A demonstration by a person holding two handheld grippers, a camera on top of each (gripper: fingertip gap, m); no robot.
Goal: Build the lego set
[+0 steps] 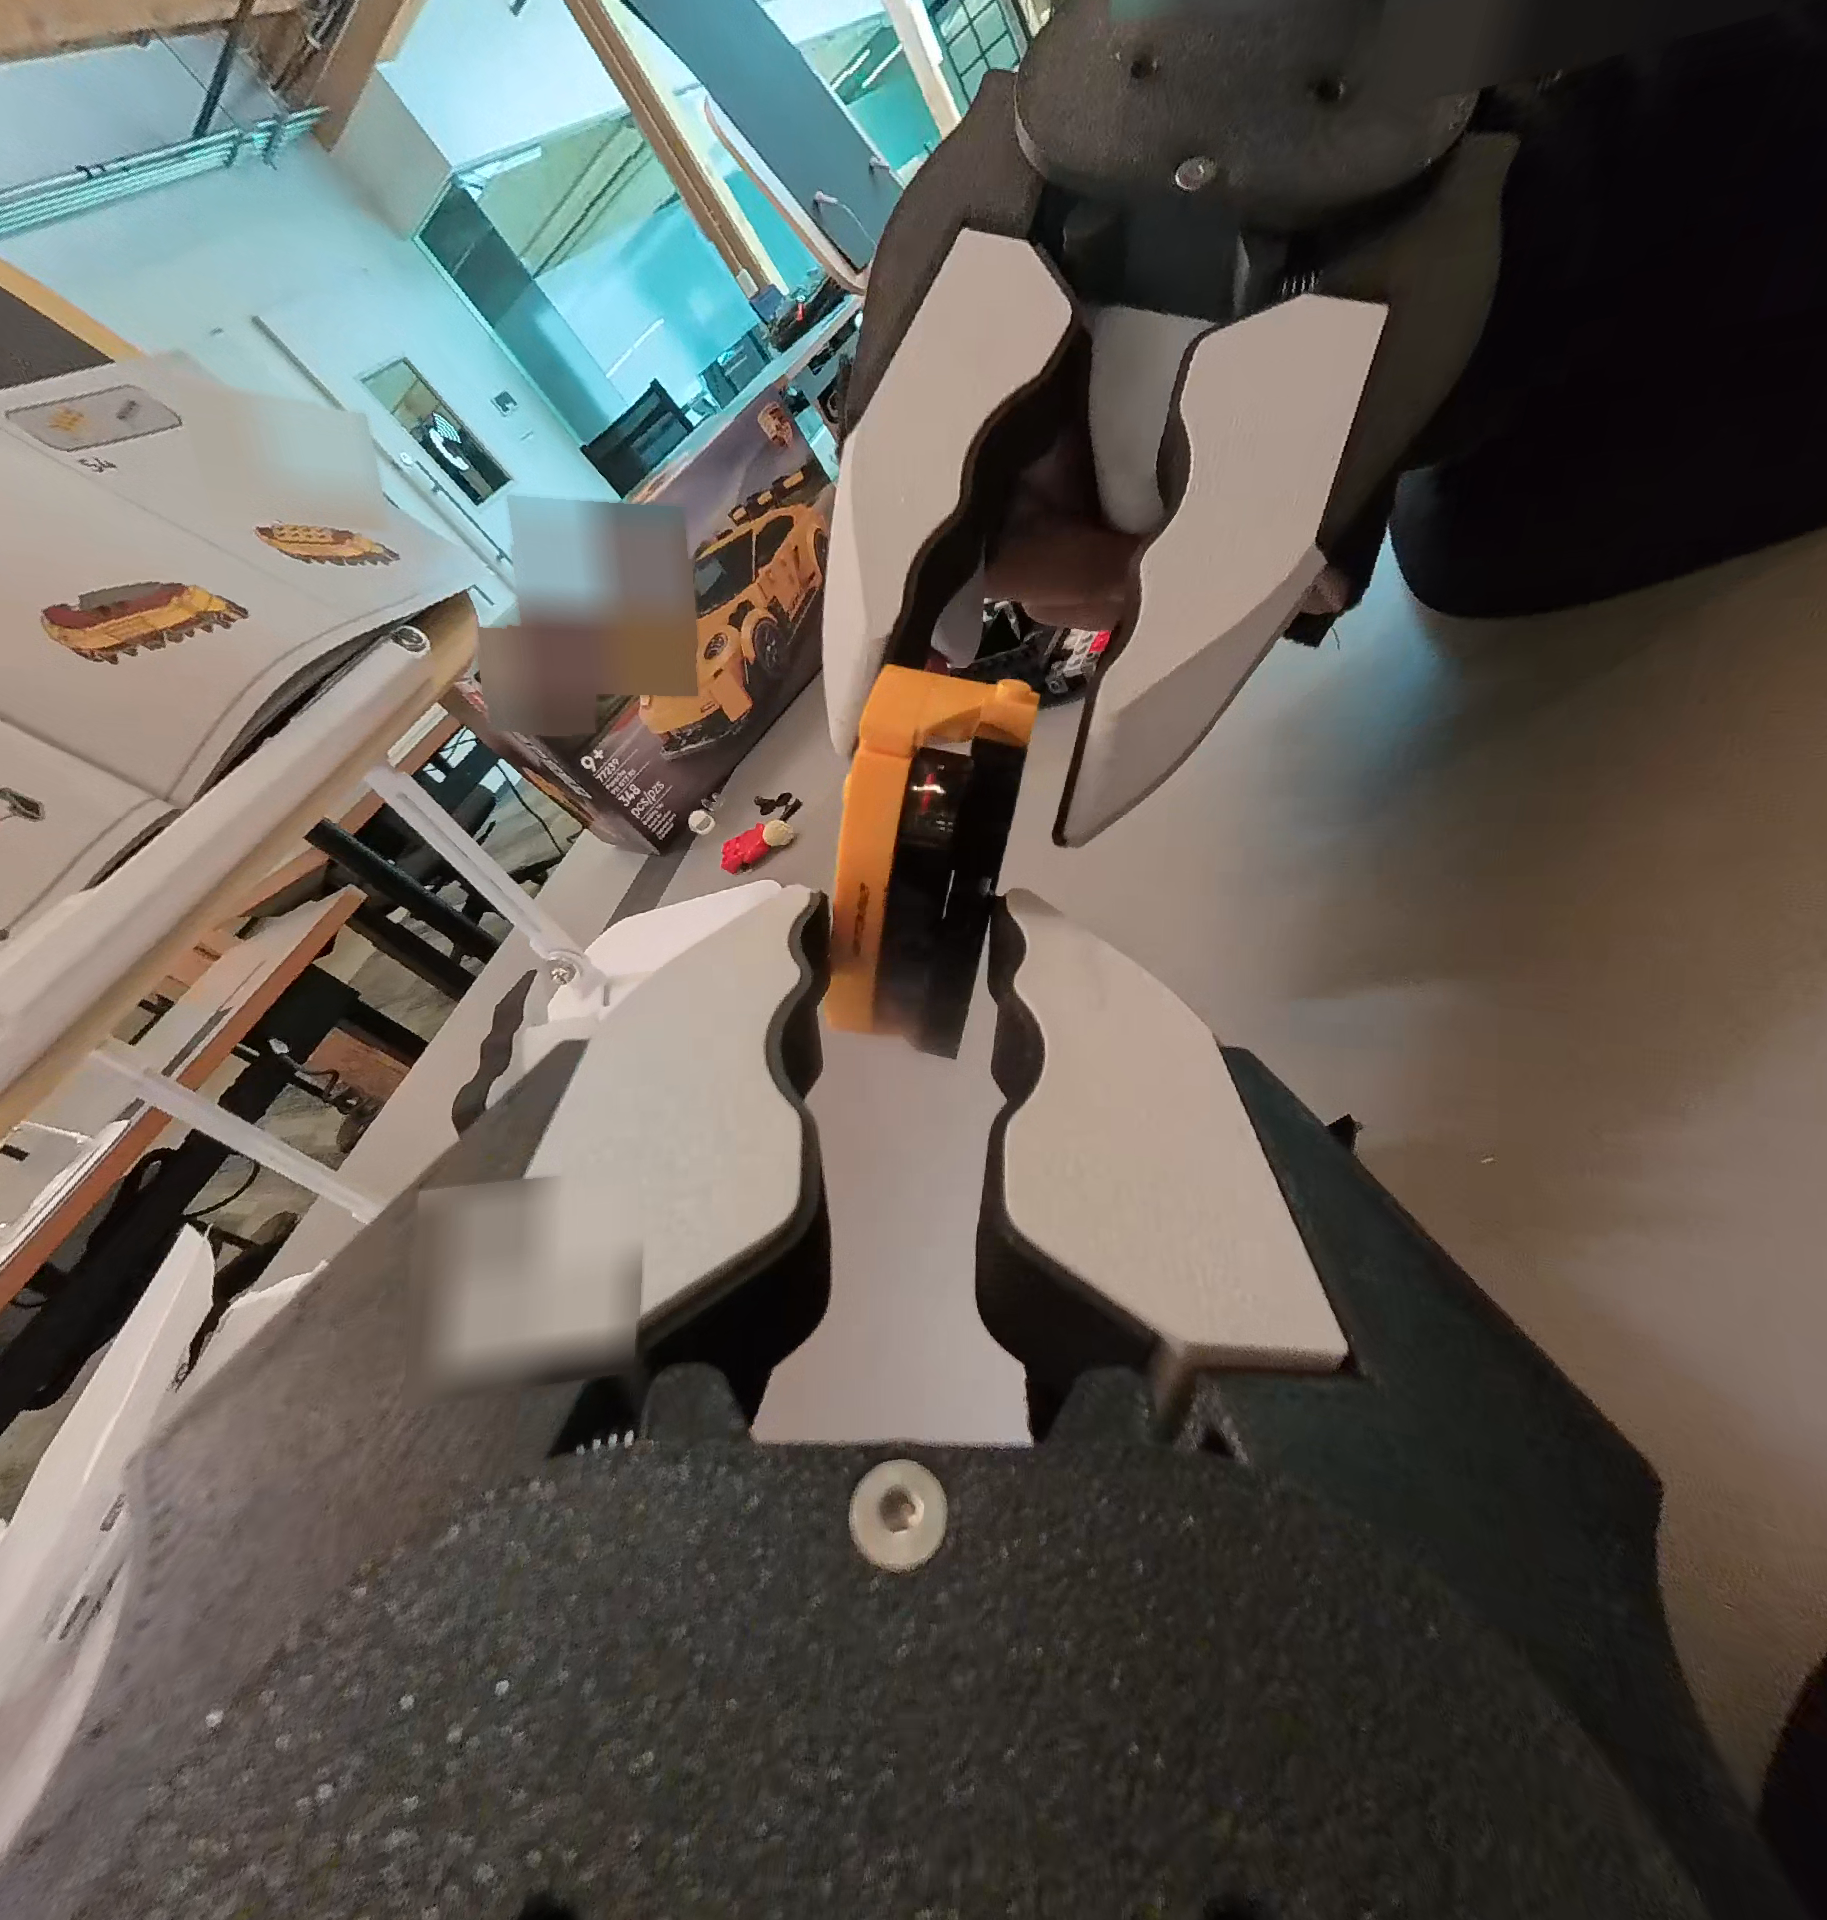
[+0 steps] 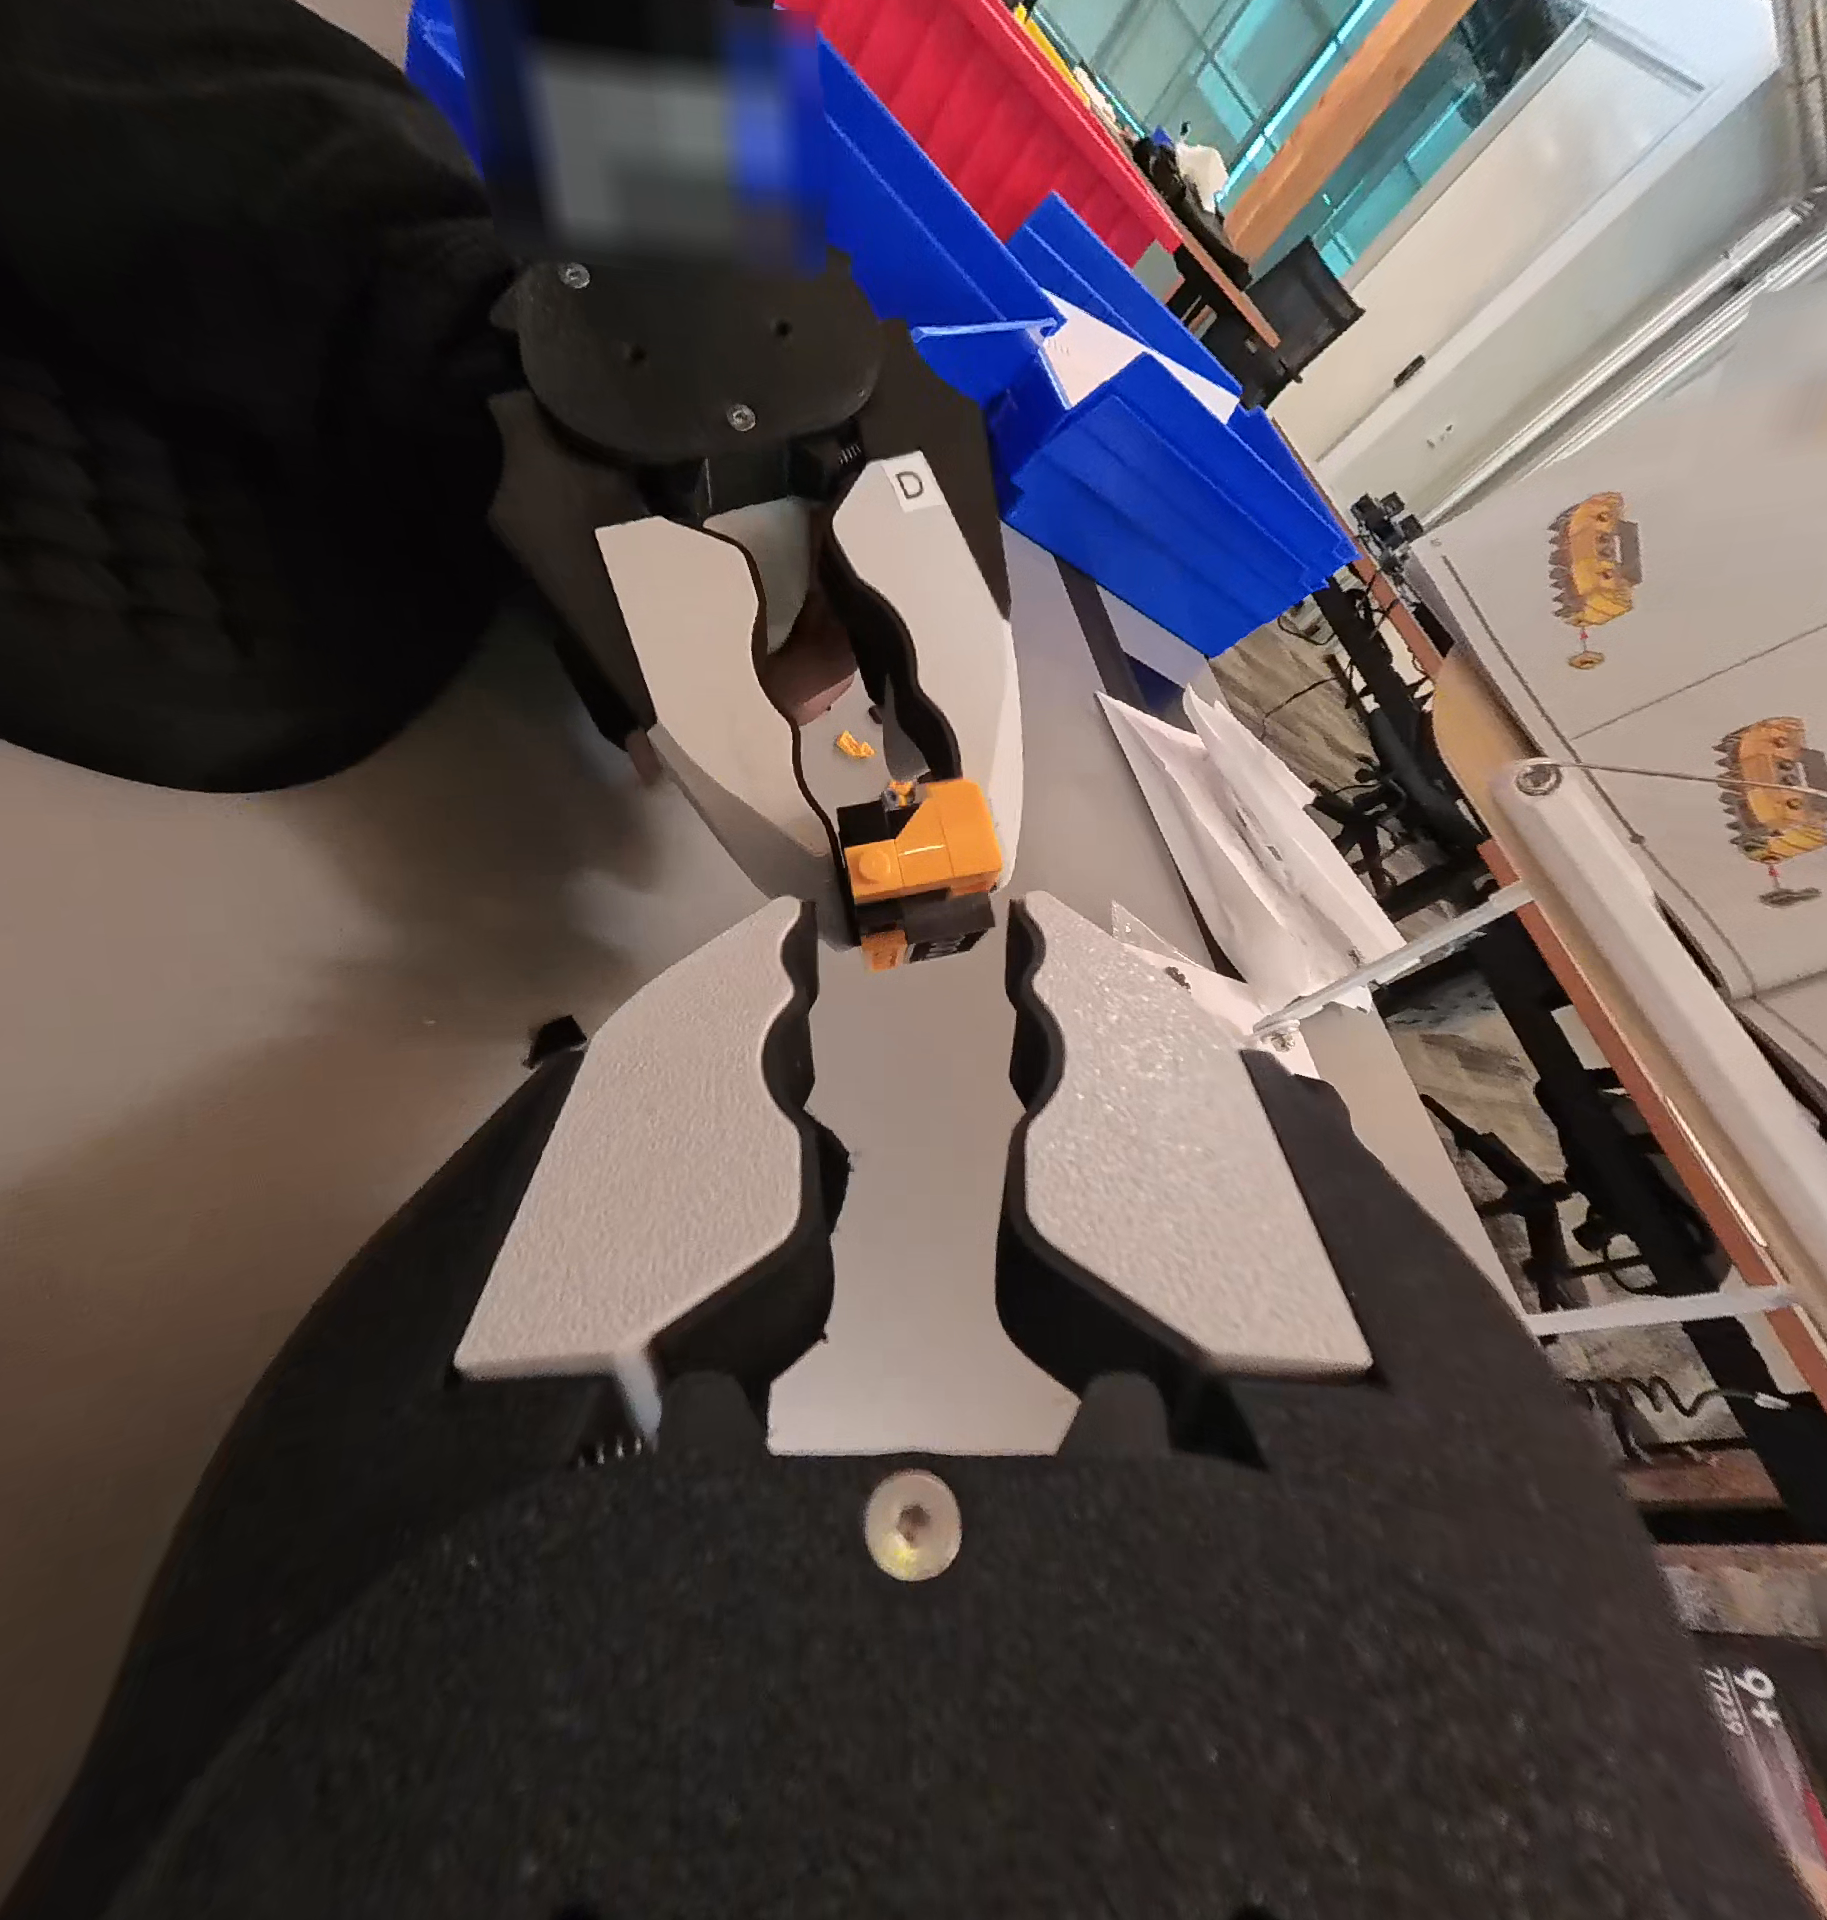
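A small orange and black lego assembly (image 1: 914, 894) is held above the grey table (image 1: 1511, 935). My left gripper (image 1: 909, 925) is shut on its lower end, one finger on each side. In the right wrist view the left gripper (image 2: 888, 862) comes in from the top and clamps the assembly (image 2: 919, 852). My right gripper (image 2: 909, 920) is open, its fingertips on either side of the assembly's near end. In the left wrist view the right gripper (image 1: 961, 779) straddles the orange top, and its left finger (image 1: 857, 665) is close against it.
The lego box (image 1: 722, 665) stands at the table's far edge with a red minifigure piece (image 1: 753, 842) beside it. Loose pieces (image 1: 1054, 655) lie behind. An instruction booklet (image 2: 1667, 675) is on a stand. Blue bins (image 2: 1148, 468), a red bin (image 2: 992, 104) and white bags (image 2: 1241, 821) line one side. My two grippers' fingertips are within a few centimetres of each other.
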